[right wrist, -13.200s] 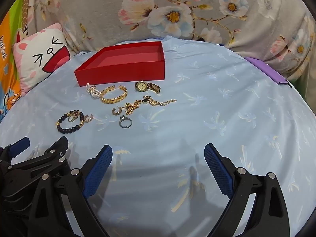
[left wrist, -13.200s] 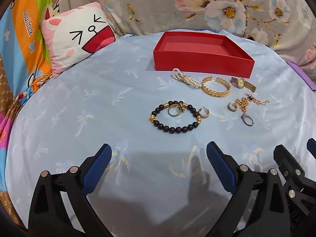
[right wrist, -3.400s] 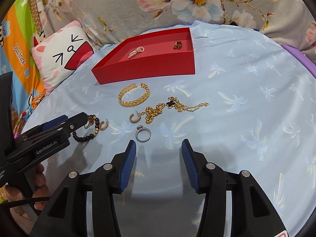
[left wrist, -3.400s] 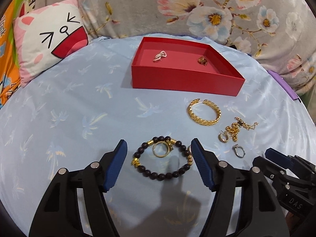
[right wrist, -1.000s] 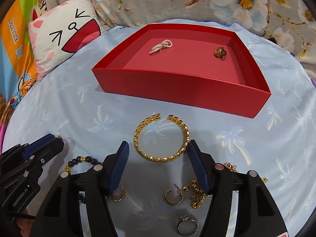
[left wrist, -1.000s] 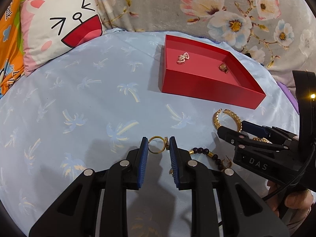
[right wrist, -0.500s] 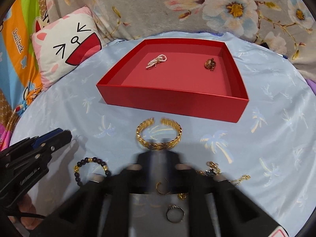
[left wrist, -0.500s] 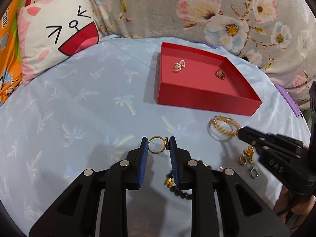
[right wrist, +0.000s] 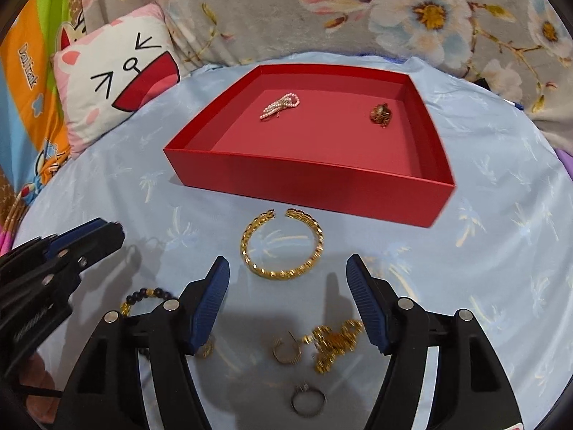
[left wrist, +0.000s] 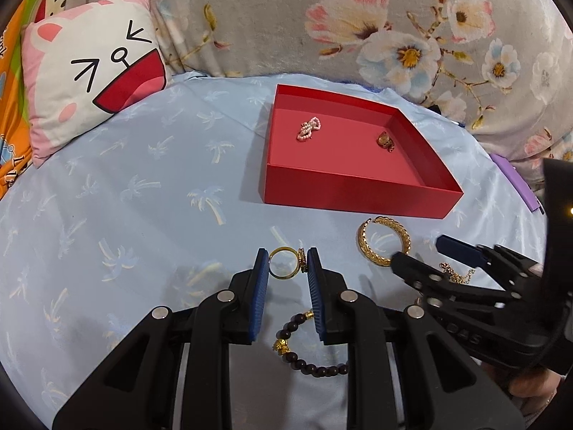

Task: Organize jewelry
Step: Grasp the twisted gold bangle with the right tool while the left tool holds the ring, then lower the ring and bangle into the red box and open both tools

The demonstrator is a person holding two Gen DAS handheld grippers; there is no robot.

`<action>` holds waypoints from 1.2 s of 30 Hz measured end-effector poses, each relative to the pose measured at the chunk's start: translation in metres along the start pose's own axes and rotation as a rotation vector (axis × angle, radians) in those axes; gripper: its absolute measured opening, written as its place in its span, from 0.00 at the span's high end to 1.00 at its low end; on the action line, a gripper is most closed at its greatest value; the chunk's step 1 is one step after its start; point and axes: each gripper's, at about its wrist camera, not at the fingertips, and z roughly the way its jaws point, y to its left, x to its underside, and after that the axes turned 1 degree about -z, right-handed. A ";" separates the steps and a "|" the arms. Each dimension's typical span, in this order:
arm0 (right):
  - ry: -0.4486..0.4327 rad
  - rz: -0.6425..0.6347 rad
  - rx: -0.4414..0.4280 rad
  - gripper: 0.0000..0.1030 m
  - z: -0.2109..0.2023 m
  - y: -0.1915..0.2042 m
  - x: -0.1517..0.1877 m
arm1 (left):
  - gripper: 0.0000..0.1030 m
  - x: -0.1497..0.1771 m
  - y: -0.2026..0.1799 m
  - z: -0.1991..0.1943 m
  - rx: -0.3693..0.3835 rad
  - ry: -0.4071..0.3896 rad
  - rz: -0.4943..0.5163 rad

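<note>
My left gripper (left wrist: 285, 268) is shut on a gold ring (left wrist: 280, 249), held just above the blue cloth. Under it lies a dark bead bracelet (left wrist: 304, 362). My right gripper (right wrist: 286, 261) hangs over a gold bangle (right wrist: 283, 273) with its jaws opening. The bangle's near edge lies between the tips and neither pad touches it. Beyond stands the red box (right wrist: 304, 182), with a pearl piece (right wrist: 281, 105) and a small gold-brown piece (right wrist: 381, 114) inside. In the left wrist view the right gripper (left wrist: 417, 251) is beside the bangle (left wrist: 383, 261).
A gold chain (right wrist: 333, 344), a hoop earring (right wrist: 286, 351) and a silver ring (right wrist: 308, 399) lie under the right gripper. A cartoon cushion (left wrist: 89, 82) leans at the far left. Floral fabric (left wrist: 394, 18) rises behind the box. A purple strip (left wrist: 515, 182) lies at the right edge.
The right gripper's jaws blurred together half a second ago and now stand wide by the bangle. The left gripper has kept the ring and risen slightly off the bead bracelet.
</note>
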 end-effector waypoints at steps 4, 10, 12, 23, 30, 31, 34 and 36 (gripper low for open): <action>0.029 -0.016 0.022 0.35 0.020 0.007 -0.005 | 0.79 -0.001 0.004 0.000 -0.007 -0.004 -0.002; 0.035 -0.020 0.045 0.45 0.028 0.008 -0.007 | 0.79 -0.003 0.012 0.004 -0.016 0.002 -0.007; 0.032 -0.020 0.044 0.45 0.027 0.008 -0.006 | 0.79 -0.003 0.012 0.005 -0.015 0.003 -0.009; -0.106 0.020 -0.007 0.45 -0.040 -0.007 -0.015 | 0.79 -0.027 -0.001 0.001 0.011 -0.028 0.030; -0.174 0.066 0.024 0.45 -0.044 -0.045 -0.071 | 0.79 -0.085 -0.037 0.024 0.047 -0.083 0.088; -0.164 0.072 0.024 0.45 -0.037 -0.050 -0.078 | 0.79 -0.091 -0.041 0.032 0.048 -0.078 0.095; -0.127 0.074 0.020 0.45 -0.011 -0.060 -0.096 | 0.79 -0.110 -0.051 0.062 0.042 -0.056 0.101; -0.110 0.073 0.030 0.45 0.006 -0.063 -0.104 | 0.79 -0.120 -0.053 0.083 0.052 -0.037 0.079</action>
